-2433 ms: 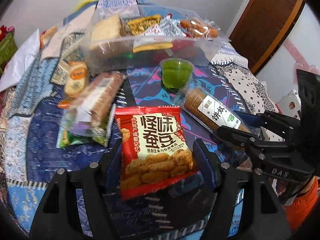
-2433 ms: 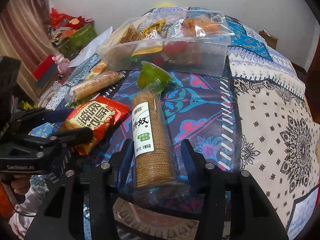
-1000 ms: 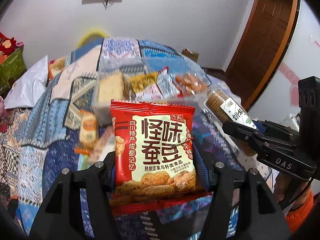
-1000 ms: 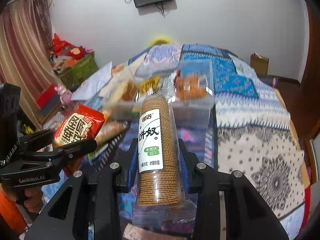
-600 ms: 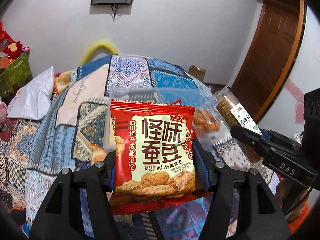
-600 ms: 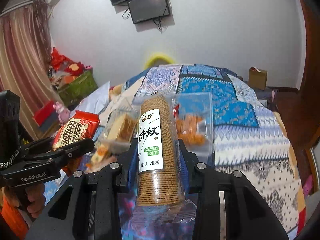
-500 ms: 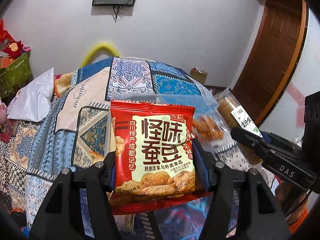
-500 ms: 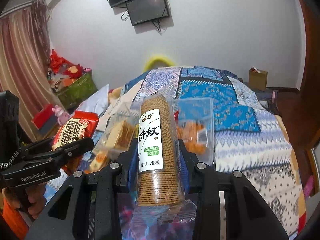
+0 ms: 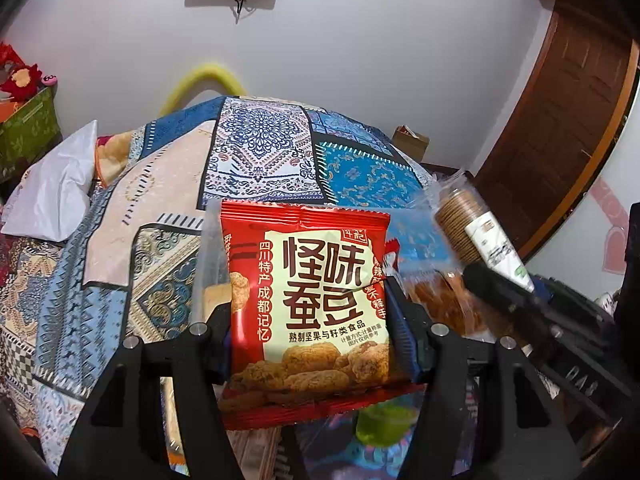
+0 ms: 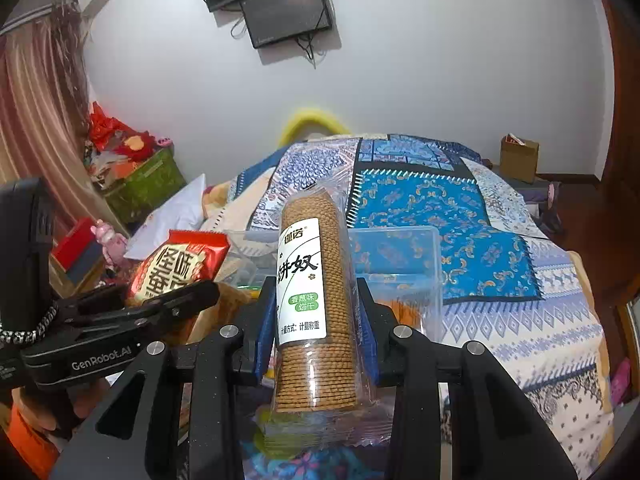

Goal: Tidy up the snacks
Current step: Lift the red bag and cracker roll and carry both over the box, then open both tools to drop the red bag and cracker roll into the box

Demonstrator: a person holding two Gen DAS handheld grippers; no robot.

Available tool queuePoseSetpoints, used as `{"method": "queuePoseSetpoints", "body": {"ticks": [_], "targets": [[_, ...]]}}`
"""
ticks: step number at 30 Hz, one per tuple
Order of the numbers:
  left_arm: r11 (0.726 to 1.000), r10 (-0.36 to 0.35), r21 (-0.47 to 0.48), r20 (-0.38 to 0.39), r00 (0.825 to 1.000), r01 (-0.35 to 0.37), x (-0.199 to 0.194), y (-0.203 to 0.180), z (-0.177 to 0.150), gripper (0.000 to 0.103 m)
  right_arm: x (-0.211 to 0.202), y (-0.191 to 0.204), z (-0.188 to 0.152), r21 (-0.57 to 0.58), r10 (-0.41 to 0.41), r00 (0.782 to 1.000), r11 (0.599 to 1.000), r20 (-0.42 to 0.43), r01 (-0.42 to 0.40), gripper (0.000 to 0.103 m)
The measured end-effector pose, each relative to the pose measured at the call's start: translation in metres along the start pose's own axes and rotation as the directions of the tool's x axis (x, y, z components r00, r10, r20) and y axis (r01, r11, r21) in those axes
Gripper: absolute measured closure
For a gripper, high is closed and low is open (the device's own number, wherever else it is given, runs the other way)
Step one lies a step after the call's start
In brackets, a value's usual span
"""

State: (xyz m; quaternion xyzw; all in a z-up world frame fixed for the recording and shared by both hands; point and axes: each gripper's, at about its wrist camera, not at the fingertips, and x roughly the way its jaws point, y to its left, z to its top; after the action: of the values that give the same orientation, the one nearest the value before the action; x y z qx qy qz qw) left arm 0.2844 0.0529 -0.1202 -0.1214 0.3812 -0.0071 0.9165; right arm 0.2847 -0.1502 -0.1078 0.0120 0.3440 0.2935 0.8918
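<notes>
Now aloft | left gripper (image 9: 308,320) fingers clamp the red snack bag (image 9: 308,280), right gripper (image 10: 316,328) fingers clamp the biscuit tube (image 10: 314,300) | both lifted off the bed, now above the clear bin (image 10: 434,264) | drop-off looks next

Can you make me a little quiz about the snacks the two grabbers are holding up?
1. True or false: the left hand-held gripper is shut on a red snack bag.
2. What does the right hand-held gripper hold? A) a green jelly cup B) a sleeve of round biscuits C) nothing
3. Fill in: just behind both held snacks sits a clear plastic ____, lying on the patterned bedspread.

Key
1. True. Its blue pads press both sides of the bag.
2. B. The sleeve stands upright between the pads.
3. Box. Other snacks show through its walls.
</notes>
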Motion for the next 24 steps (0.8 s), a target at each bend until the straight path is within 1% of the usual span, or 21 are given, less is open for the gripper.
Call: {"method": "queuePoseSetpoints", "body": {"ticks": [5,10,15,17,21,24], "targets": [[1.000,0.020,0.019,-0.025,0.999,-0.020,0.028,-0.004,0.006,0.042,0.020,-0.008,-0.001,0.012,-0.012,0.999,1.000,-0.034,0.012,0.070],[1.000,0.003,-0.001,-0.077,0.997,-0.003,0.057,-0.004,0.013,0.042,0.033,-0.015,0.000,0.049,-0.022,0.999,0.999,-0.046,0.024,0.070],[1.000,0.021,0.011,-0.101,0.995,-0.020,0.077,-0.006,0.016,0.042,0.040,-0.017,0.003,0.041,-0.033,0.998,0.999,-0.049,0.035,0.070],[1.000,0.018,0.009,-0.112,0.994,-0.017,0.083,-0.005,0.016,0.042,0.043,-0.019,0.004,0.045,-0.028,0.998,0.999,-0.053,0.031,0.070],[0.998,0.051,0.031,-0.109,0.993,-0.048,0.087,-0.009,0.015,0.042,0.046,-0.021,0.005,0.037,-0.030,0.998,0.999,-0.063,0.033,0.069],[0.998,0.047,0.036,-0.119,0.992,-0.043,0.086,-0.009,0.016,0.042,0.044,-0.021,0.004,0.029,-0.034,0.997,0.999,-0.063,0.036,0.068]]}}
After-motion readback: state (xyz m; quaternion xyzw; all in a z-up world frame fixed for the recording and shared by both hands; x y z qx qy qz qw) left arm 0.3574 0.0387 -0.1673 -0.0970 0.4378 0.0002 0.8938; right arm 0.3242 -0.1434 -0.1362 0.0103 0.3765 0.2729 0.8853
